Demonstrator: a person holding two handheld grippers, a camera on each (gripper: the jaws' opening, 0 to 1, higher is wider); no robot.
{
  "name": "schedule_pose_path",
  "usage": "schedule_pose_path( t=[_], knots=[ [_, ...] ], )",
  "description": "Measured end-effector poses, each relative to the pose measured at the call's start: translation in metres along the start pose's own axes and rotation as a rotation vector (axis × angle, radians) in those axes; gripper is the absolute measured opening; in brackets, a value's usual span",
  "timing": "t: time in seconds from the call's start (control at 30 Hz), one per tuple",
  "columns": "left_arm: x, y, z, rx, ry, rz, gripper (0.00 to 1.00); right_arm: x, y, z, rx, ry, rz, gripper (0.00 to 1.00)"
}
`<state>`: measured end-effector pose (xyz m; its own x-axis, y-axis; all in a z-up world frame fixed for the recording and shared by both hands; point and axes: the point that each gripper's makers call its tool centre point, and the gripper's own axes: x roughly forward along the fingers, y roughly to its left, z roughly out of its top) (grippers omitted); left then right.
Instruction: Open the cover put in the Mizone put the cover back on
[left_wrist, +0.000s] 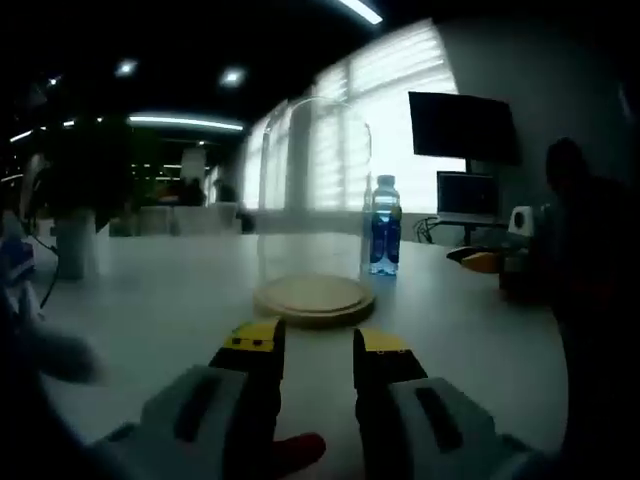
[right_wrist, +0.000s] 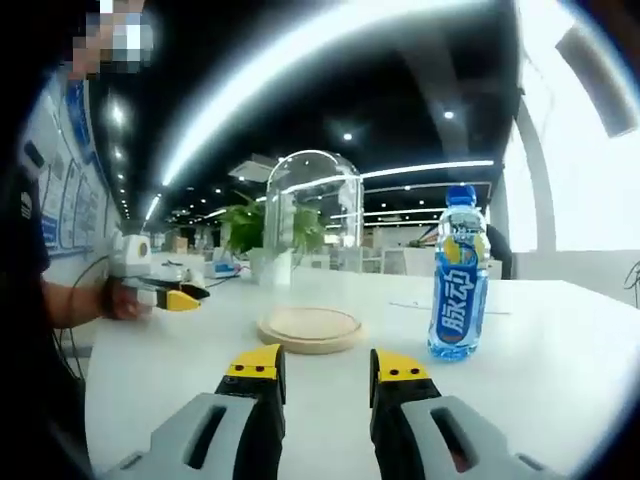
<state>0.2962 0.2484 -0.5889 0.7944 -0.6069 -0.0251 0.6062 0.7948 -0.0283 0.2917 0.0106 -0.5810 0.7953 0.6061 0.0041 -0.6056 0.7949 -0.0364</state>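
Nothing is underway yet: the glass cover (right_wrist: 313, 245) is sitting on its round wooden base (right_wrist: 310, 329) in the middle of the table (right_wrist: 560, 340), and the Mizone bottle (right_wrist: 459, 275) is standing upright on the table just beside the base, outside the cover. The right hand-held gripper (right_wrist: 327, 368) is waiting short of the base with its jaws parted and nothing between them. The left hand-held gripper (left_wrist: 317, 342) is hovering near the base from its own side, jaws apart and empty too. So all three steps are looking undone: lifting the cover, setting the bottle on the base, and putting the cover back on.
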Motion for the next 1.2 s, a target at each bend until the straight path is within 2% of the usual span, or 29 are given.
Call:
schedule_pose_path(
  t=[0.33, 0.4, 0.43, 0.47, 0.53, 0.83, 1.2],
  knots=[
    [-0.001, 0.001, 0.000, 0.008, -0.002, 0.003, 0.21, -0.001, -0.001, 0.000, 0.005, 0.001, -0.008, 0.27],
    [-0.004, 0.004, 0.003, -0.003, -0.015, 0.021, 0.21, -0.001, -0.001, 0.002, 0.001, -0.009, -0.011, 0.27],
    [-0.004, 0.005, 0.005, 0.004, -0.027, 0.027, 0.21, -0.001, 0.001, 0.004, 0.002, -0.020, 0.009, 0.27],
    [-0.004, 0.005, 0.005, 0.003, -0.029, 0.025, 0.21, 0.001, 0.002, 0.002, 0.020, -0.013, 0.026, 0.28],
    [0.000, 0.005, 0.003, -0.006, -0.019, 0.014, 0.21, 0.003, -0.003, -0.003, 0.039, 0.013, 0.007, 0.28],
    [0.002, 0.002, 0.001, -0.008, -0.010, 0.003, 0.21, 0.000, -0.009, -0.004, 0.019, 0.010, -0.018, 0.28],
    [-0.001, 0.002, 0.001, 0.003, -0.010, 0.014, 0.21, 0.000, -0.007, -0.007, -0.014, 0.018, -0.008, 0.28]
  ],
)
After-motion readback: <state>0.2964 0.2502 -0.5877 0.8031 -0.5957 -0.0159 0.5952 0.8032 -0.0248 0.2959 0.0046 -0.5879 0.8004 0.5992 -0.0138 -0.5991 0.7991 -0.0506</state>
